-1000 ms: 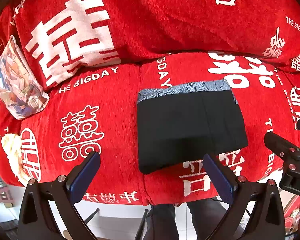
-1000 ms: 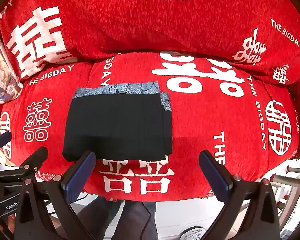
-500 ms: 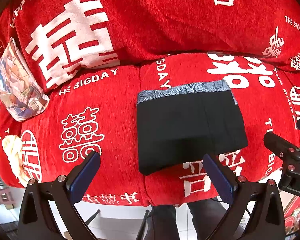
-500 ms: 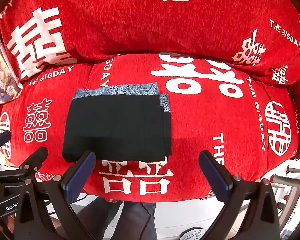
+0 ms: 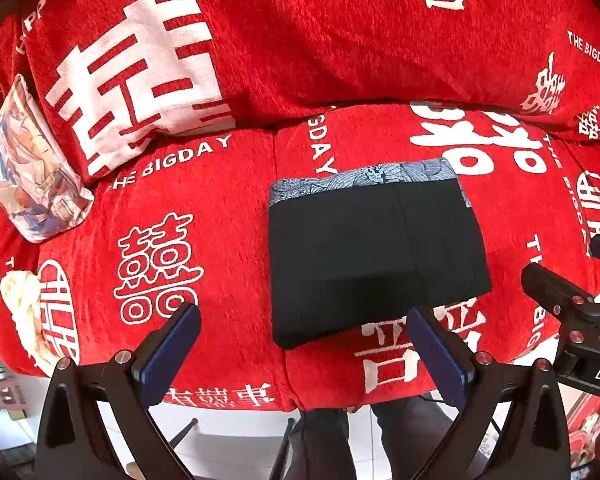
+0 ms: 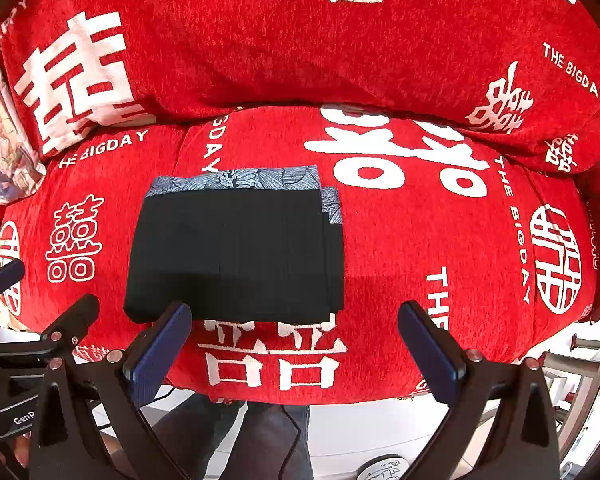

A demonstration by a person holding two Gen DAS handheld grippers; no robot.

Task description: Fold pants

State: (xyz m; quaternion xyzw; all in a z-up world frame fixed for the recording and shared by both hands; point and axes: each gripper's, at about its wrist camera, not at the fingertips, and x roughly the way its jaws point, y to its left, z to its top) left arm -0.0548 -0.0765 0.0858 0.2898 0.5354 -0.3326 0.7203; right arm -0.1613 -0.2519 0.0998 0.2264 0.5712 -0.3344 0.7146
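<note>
A: Item: pants (image 5: 374,256) — location?
B: Folded black rectangle, patterned waistband at the far edge, flat on the red sofa (image 5: 204,208) seat.
A: Grippers?
B: Left gripper (image 5: 302,340), right gripper (image 6: 294,334): fingers spread wide, empty, above the seat's front edge.

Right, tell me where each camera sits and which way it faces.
Left wrist: on the left claw, facing the red sofa and folded pants; the right claw enters at right.
Right wrist: on the right claw, same facing; the left claw enters at left.
Shared: pants, sofa, the person's legs below.
</note>
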